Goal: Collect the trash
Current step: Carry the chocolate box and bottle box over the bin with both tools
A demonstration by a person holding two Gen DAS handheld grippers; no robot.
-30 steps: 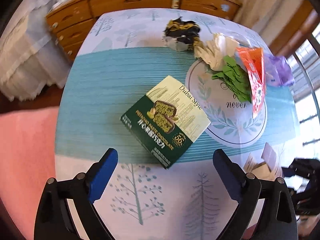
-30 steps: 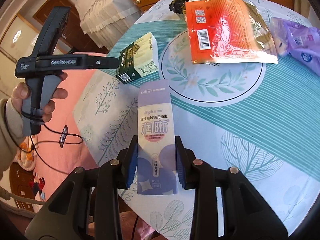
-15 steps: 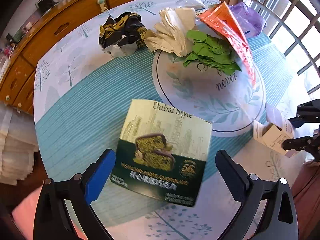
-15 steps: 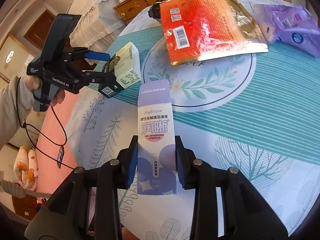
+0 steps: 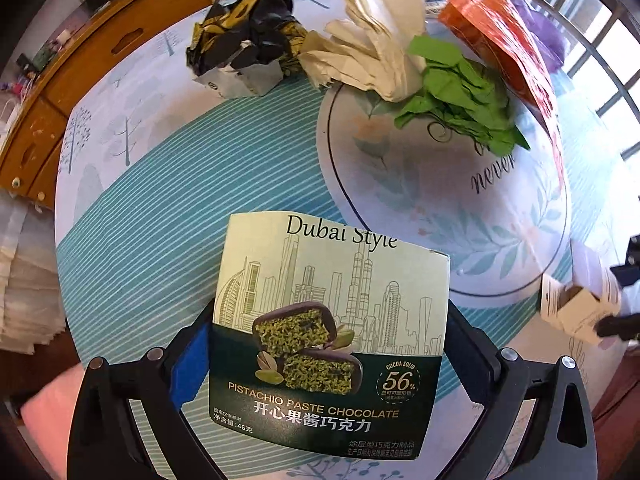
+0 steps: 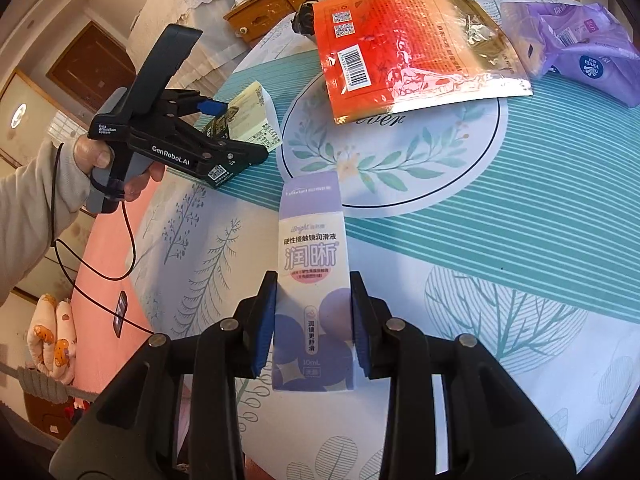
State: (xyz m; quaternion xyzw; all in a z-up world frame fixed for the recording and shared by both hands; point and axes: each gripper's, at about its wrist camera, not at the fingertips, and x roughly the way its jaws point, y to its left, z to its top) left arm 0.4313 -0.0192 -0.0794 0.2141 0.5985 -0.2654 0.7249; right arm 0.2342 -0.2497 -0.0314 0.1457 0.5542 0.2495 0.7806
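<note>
Your left gripper [image 5: 328, 364] straddles the chocolate box [image 5: 332, 332], which lies on the table [image 5: 160, 220] just in front of the printed ring; whether the pads press yet, cannot tell. Your right gripper [image 6: 314, 330] clamps the eye-drop carton [image 6: 312, 300]. Risk: the wide box twists out if gripped off-centre. No bin visible.

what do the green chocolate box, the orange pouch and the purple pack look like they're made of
Green pistachio chocolate box: printed thin cardboard, smooth slightly glossy; crisp folded edges, flat panels.
Orange snack pouch: plastic film with foil lining, probably; shiny glare, silver torn edge, wrinkles.
Purple tissue pack: soft plastic wrap, it seems; loose creases, light sheen.
</note>
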